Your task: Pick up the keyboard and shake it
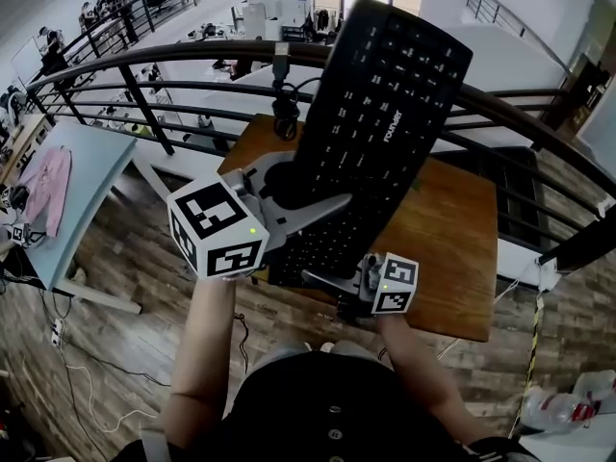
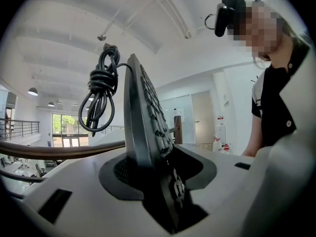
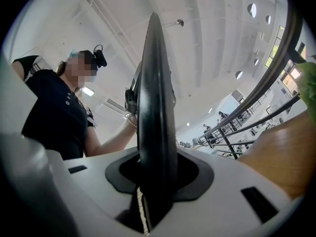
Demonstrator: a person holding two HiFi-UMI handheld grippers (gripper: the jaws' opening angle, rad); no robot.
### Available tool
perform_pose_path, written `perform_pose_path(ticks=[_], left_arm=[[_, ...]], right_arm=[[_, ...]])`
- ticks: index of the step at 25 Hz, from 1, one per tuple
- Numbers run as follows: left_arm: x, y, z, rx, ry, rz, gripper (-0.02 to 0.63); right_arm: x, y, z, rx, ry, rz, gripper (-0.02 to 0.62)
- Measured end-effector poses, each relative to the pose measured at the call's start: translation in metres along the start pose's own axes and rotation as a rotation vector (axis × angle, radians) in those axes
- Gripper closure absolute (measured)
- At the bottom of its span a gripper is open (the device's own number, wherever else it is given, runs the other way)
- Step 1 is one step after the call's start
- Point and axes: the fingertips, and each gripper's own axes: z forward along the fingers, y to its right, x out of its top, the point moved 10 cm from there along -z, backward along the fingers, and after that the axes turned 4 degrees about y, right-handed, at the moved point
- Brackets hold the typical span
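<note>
A black keyboard (image 1: 375, 114) is lifted off the wooden table (image 1: 452, 248) and tilted up, keys toward me. Its coiled black cable (image 1: 285, 114) hangs at its far left edge. My left gripper (image 1: 298, 195) is shut on the keyboard's left edge. My right gripper (image 1: 332, 279) is shut on its near bottom edge. In the left gripper view the keyboard (image 2: 145, 132) stands edge-on between the jaws, with the cable (image 2: 101, 95) looped above. In the right gripper view the keyboard's thin edge (image 3: 155, 127) rises straight out of the jaws.
A dark curved railing (image 1: 192, 61) runs behind the table, with a lower floor beyond it. A light blue table (image 1: 72, 191) with a pink cloth (image 1: 48, 186) stands at the left. Plastic bottles (image 1: 563, 407) lie on the wooden floor at the lower right.
</note>
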Motion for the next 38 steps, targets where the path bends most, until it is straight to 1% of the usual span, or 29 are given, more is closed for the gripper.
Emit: perform_pose_path(ticks=[6, 11, 16, 20, 25, 27, 29, 31, 33, 35, 38], left_arm=[[-0.003, 0.001, 0.003, 0.001, 0.019, -0.017, 0.41], [-0.008, 0.005, 0.011, 0.005, 0.055, -0.069, 0.408], [-0.029, 0.0, 0.016, 0.024, 0.077, -0.187, 0.408], [-0.049, -0.005, 0.016, 0.024, 0.064, -0.272, 0.408], [-0.077, -0.013, 0.03, 0.038, 0.046, -0.375, 0.403], [-0.092, -0.012, 0.03, 0.049, 0.037, -0.411, 0.403], [-0.107, -0.006, 0.022, 0.068, 0.009, -0.43, 0.413], [-0.123, -0.002, 0.013, 0.082, -0.003, -0.465, 0.414], [-0.141, -0.002, 0.007, 0.088, 0.008, -0.511, 0.422], [-0.16, -0.003, 0.003, 0.095, 0.016, -0.566, 0.422], [-0.19, -0.004, -0.011, 0.119, 0.026, -0.679, 0.422]], right_arm=[[0.003, -0.002, -0.008, -0.01, -0.022, 0.0, 0.457], [0.012, -0.013, -0.026, -0.047, -0.079, -0.01, 0.451], [0.016, -0.023, -0.045, -0.114, -0.18, -0.008, 0.422], [0.01, -0.032, -0.051, -0.173, -0.253, -0.005, 0.379], [0.008, -0.03, -0.07, -0.226, -0.305, 0.057, 0.354], [0.002, -0.033, -0.075, -0.254, -0.337, 0.07, 0.348], [-0.007, -0.04, -0.076, -0.296, -0.387, 0.085, 0.344], [-0.019, -0.044, -0.076, -0.304, -0.409, 0.141, 0.341], [-0.031, -0.044, -0.076, -0.304, -0.417, 0.177, 0.341], [-0.039, -0.044, -0.078, -0.329, -0.454, 0.189, 0.341], [-0.053, -0.045, -0.075, -0.365, -0.527, 0.216, 0.341]])
